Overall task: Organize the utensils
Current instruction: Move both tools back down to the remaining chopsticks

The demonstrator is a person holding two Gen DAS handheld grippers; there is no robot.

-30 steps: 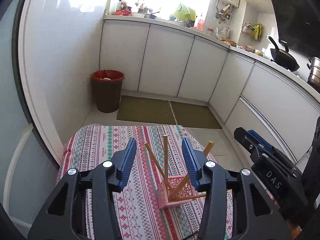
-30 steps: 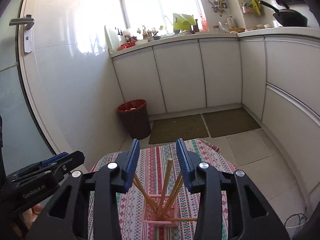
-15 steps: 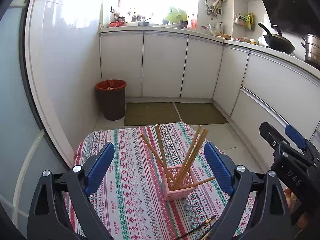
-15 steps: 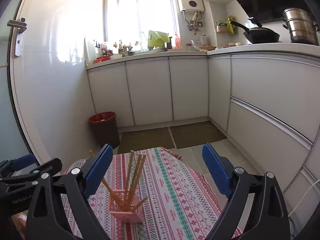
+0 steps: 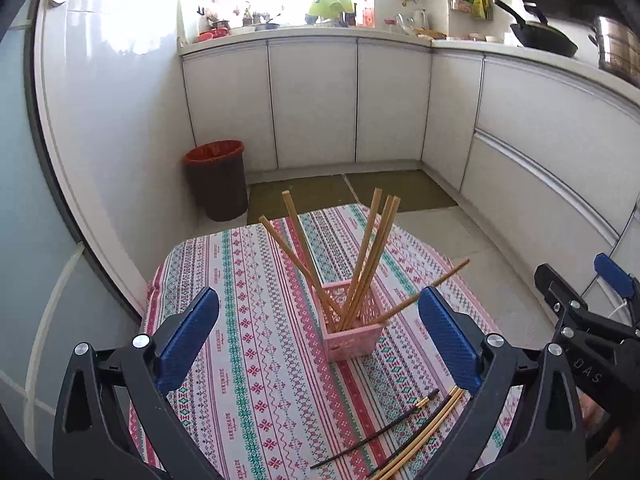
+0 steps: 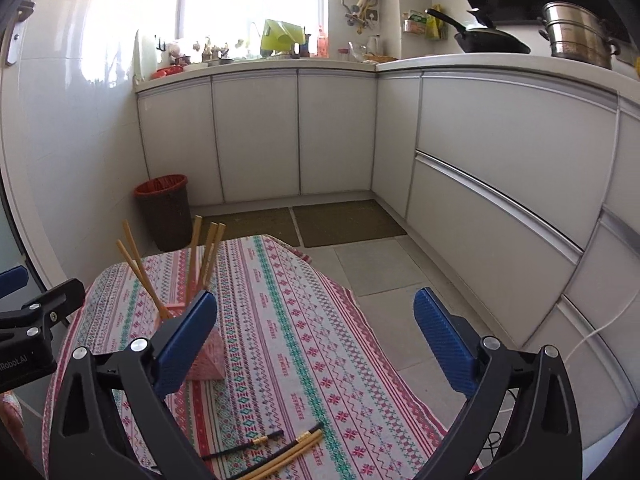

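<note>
A pink slotted holder (image 5: 352, 332) stands on the patterned tablecloth (image 5: 248, 320) with several wooden chopsticks (image 5: 372, 256) leaning out of it. It also shows in the right wrist view (image 6: 208, 356), partly behind a finger. Loose chopsticks, one black (image 5: 384, 428) and two tan (image 5: 424, 436), lie on the cloth near the front edge, seen again in the right wrist view (image 6: 280, 448). My left gripper (image 5: 318, 344) is open and empty, above and behind the holder. My right gripper (image 6: 316, 340) is open and empty, to the right of the holder.
A red-lined waste bin (image 5: 218, 178) stands on the floor by the white cabinets (image 5: 312, 104). Two floor mats (image 6: 320, 224) lie beyond the table. A wok (image 6: 484, 40) and a steel pot (image 6: 576, 34) sit on the counter at right.
Both grippers opened wide and pulled back and up from the holder. The right gripper swung to the right. Loose chopsticks on the cloth came into view.
</note>
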